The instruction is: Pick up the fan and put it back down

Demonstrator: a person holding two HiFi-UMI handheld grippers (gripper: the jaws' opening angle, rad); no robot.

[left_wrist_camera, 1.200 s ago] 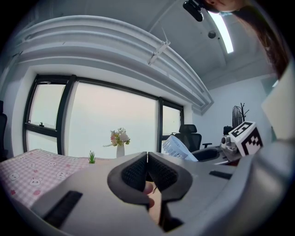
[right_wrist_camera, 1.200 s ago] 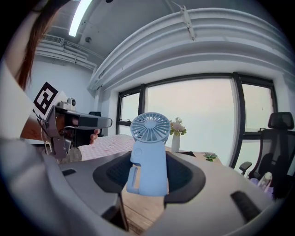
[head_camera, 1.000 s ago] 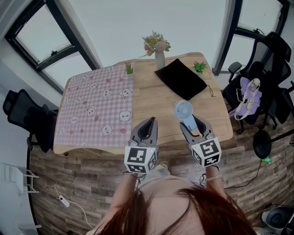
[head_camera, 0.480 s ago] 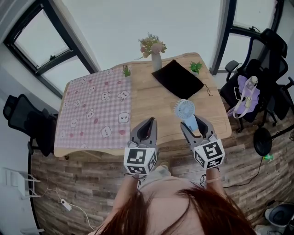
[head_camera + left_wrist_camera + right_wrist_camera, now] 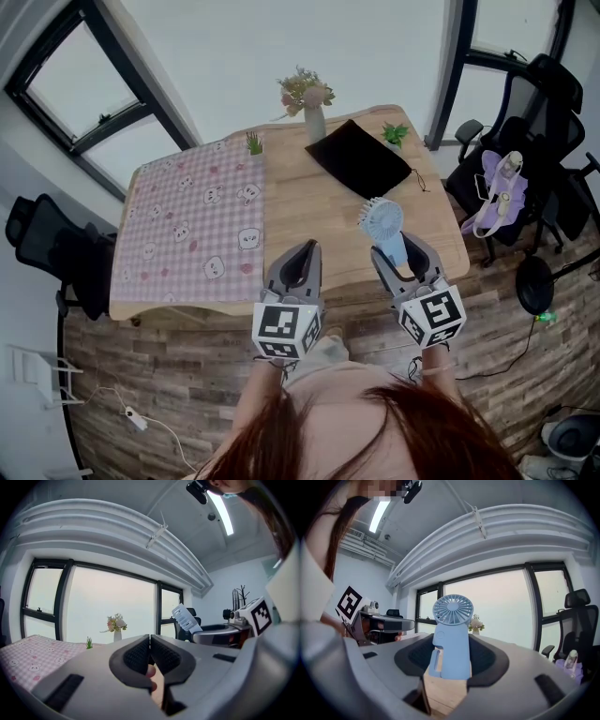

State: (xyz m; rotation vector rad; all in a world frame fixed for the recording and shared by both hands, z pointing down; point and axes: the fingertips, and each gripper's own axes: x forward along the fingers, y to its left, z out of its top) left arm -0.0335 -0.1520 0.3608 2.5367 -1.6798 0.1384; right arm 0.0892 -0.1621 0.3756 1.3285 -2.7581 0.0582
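A light-blue hand-held fan (image 5: 382, 223) stands upright between the jaws of my right gripper (image 5: 398, 248), over the front right part of the wooden table (image 5: 319, 202). In the right gripper view the pads press on both sides of the fan's (image 5: 451, 639) handle, its round grille rises above my right gripper (image 5: 452, 651), and the table top shows below its foot. My left gripper (image 5: 302, 248) hovers beside it at the table's front edge. Its jaws are shut on nothing, seen also in the view of the left gripper (image 5: 150, 641). That same view catches the fan (image 5: 186, 617) at the right.
A pink checked cloth (image 5: 192, 225) covers the table's left half. At the back stand a black pouch (image 5: 361, 159), a vase of flowers (image 5: 314, 108) and two small green plants (image 5: 253, 143) (image 5: 395, 134). Office chairs stand at the left (image 5: 56, 248) and right (image 5: 534, 122).
My right gripper has risen a little and shifted right with the fan still in its jaws. My left gripper has lifted slightly and stays shut.
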